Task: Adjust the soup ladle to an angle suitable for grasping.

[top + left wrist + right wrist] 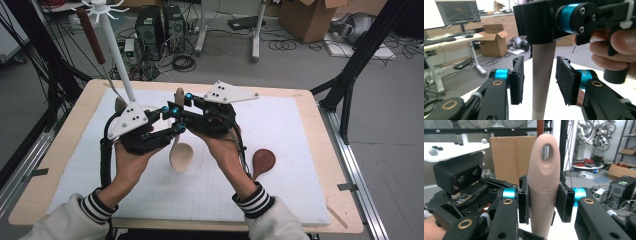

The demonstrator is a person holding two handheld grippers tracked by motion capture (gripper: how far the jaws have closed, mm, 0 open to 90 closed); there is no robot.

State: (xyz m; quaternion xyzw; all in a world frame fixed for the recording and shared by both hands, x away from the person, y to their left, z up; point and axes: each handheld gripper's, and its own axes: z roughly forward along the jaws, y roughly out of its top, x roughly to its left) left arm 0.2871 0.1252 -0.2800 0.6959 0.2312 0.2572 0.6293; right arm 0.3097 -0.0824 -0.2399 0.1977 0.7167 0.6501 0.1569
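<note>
A beige wooden spoon (181, 157) hangs upright over the white mat (280, 125), bowl down. My right gripper (183, 102) is shut on its handle near the top. In the right gripper view the pads (524, 200) press both sides of the handle (544, 170), which has a hole and the word SUPOR. My left gripper (175, 122) sits just below on the same handle. In the left gripper view its pads (563, 77) stand either side of the handle (543, 75) with a gap on each side, so it is open. The right gripper (571, 20) is just above.
A dark brown spoon (263, 161) lies on the mat to the right. A white peg rack (117, 55) stands at the mat's back left, with a brown-handled utensil (91, 35) hanging from it. Beyond the table are boxes, cables and computer towers.
</note>
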